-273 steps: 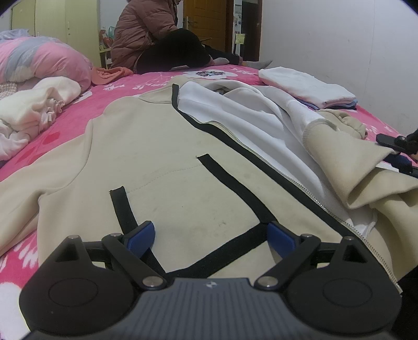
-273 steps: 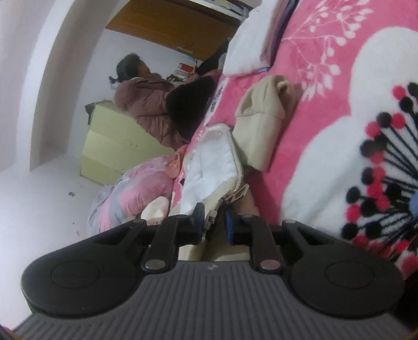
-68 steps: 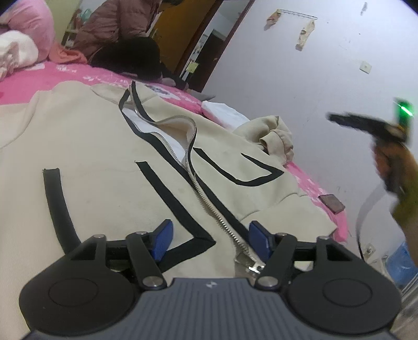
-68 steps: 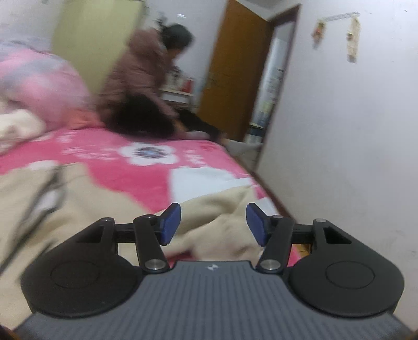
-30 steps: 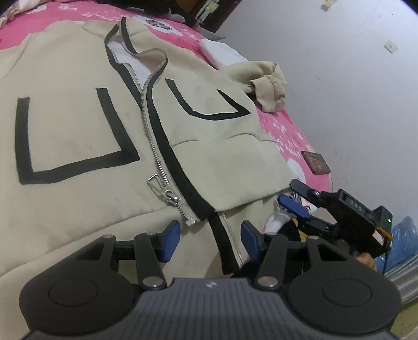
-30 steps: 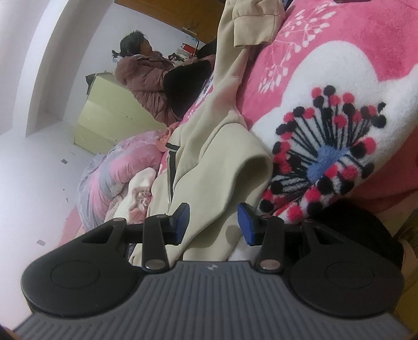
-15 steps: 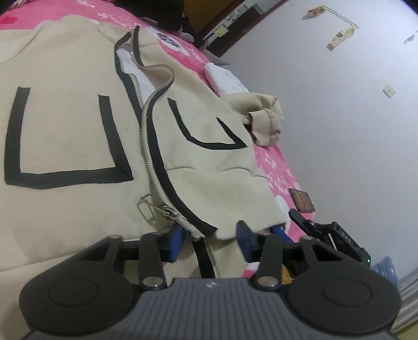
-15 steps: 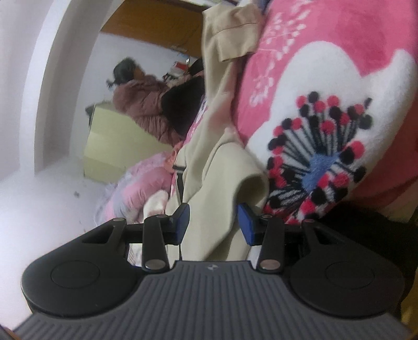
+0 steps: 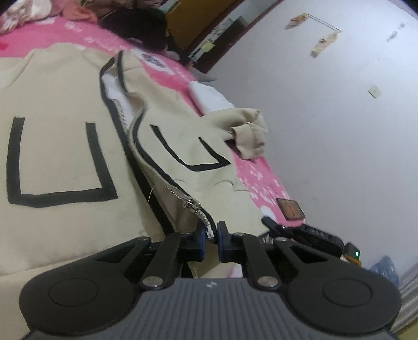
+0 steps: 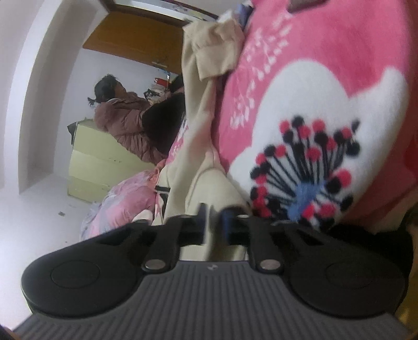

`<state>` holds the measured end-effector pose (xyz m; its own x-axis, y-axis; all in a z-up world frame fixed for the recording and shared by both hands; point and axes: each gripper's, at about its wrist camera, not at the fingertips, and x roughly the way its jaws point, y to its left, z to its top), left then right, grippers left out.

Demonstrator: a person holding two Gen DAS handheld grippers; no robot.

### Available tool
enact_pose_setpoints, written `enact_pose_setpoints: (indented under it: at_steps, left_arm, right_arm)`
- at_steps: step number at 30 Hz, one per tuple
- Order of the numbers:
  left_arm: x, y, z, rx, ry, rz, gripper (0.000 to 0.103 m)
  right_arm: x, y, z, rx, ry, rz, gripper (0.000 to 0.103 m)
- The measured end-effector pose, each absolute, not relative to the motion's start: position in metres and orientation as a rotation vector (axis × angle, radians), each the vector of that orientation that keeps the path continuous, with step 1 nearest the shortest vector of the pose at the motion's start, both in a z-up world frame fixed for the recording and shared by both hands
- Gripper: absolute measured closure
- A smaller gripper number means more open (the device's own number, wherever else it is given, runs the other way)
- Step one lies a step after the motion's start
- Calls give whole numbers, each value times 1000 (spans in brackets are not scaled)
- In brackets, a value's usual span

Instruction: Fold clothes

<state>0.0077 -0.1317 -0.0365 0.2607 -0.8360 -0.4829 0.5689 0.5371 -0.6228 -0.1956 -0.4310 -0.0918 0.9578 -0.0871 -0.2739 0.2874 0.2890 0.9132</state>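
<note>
Left wrist view: a cream zip-up jacket (image 9: 65, 136) with black trim lies spread front-up on a bed covered by a pink flowered blanket (image 9: 263, 180). Taking the jacket's zipper pull (image 9: 192, 203) as the landmark, the left tool (image 9: 210, 235) sits just below it, its 2 blue-padded fingers pinched nearly together on the bottom end of the zipper tape at the hem, which suggests the hem is being gripped there so the front can be pulled straight or lifted for a fold. Up and to the right of the zipper pull, 1 sleeve cuff (image 9: 248, 141) lies bunched near the bed's edge rather than laid flat. Right of the pull, a small dark flat object (image 9: 290, 209) rests on the blanket, and below that the right tool (image 9: 303, 232) shows as a dark, blurred shape at the hem corner. Far above the pull, a seated person (image 9: 135, 23) is partly visible. Right wrist view: the picture is tilted and blurred. The right tool (image 10: 213, 222) is clamped on a cream fold of the jacket (image 10: 206, 188), the fabric passing between its near-closed fingers. The zipper pull is not visible here; the jacket runs away from the tool toward the bunched cuff (image 10: 216, 60), with the blanket (image 10: 326, 91) to the right. With both tools holding the lower edge, the jacket itself lies unfolded.
</note>
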Motion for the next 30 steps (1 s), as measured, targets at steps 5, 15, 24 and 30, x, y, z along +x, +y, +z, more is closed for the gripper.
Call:
enact_pose_setpoints:
  at_steps: [5, 15, 24, 30]
  left_arm:
    - [-4, -134, -49, -301, 925, -996, 94]
    - [-12, -146, -64, -244, 981, -1018, 95]
    - [-11, -150, -79, -213, 1017, -1019, 95]
    - [-9, -152, -85, -205, 1001, -1042, 95]
  right_arm:
    - [-204, -427, -72, 1121, 150, -268, 102]
    - [-217, -429, -68, 1037, 201, -329, 102]
    - [-217, -429, -77, 1011, 288, -380, 99]
    - [-220, -419, -43, 778, 424, -391, 83]
